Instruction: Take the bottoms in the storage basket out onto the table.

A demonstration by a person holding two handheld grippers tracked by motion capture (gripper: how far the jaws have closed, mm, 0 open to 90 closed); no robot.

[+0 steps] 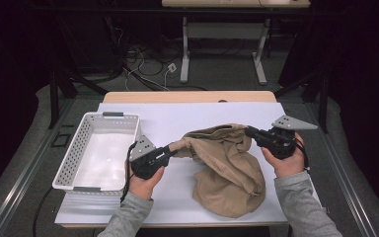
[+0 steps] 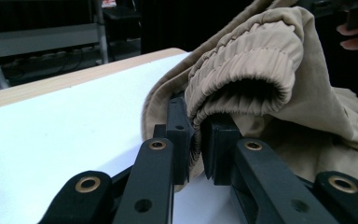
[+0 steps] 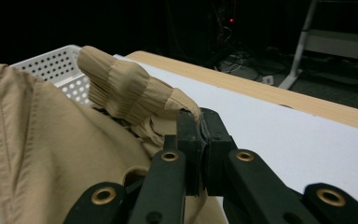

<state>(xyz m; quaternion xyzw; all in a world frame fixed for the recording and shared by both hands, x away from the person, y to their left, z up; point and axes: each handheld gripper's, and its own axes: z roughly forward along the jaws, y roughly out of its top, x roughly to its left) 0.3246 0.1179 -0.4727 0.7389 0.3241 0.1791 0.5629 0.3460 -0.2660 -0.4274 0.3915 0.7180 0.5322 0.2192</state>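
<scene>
**Tan garment held between two hand-held grippers**

Item: tan garment, soft cloth with a gathered elastic band, crumpled. Location: right half of the white table cover, most of it heaped on the surface toward the person's side, its upper edge lifted and stretched between the two grippers.

Left gripper: held in the person's left hand, just beside the near right corner of the white perforated basket. Its jaws are clamped on the garment's left end; in the left gripper view the elastic band bulges out right above the pads.

Right gripper: held in the right hand, at the garment's upper right. Jaws pinched tight on a ribbed fold of cloth, as the right gripper view shows.

Basket: left of the garment, apart from it.
</scene>
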